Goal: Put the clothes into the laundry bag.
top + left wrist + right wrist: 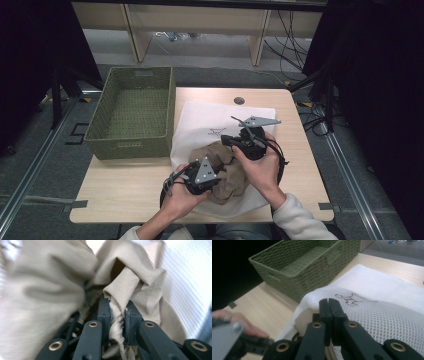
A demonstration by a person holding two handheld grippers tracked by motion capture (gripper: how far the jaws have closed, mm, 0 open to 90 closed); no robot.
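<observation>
A beige garment (231,181) lies bunched at the mouth of a white mesh bag (215,117) on the table. My left gripper (219,169) reaches into it from the near side. In the left gripper view, the left gripper (117,308) is shut on a fold of the beige garment (45,290), with the mesh bag (182,285) behind it. My right gripper (226,140) sits at the bag's raised edge above the garment. In the right gripper view, the right gripper (328,302) has its jaws pressed together at the lifted rim of the mesh bag (382,315).
A green woven basket (130,147) stands open on the table's left half, close beside the bag; its wall (312,272) shows ahead of the right gripper. Bare wooden tabletop (115,185) lies near the front left. The left hand (242,327) is low at the left.
</observation>
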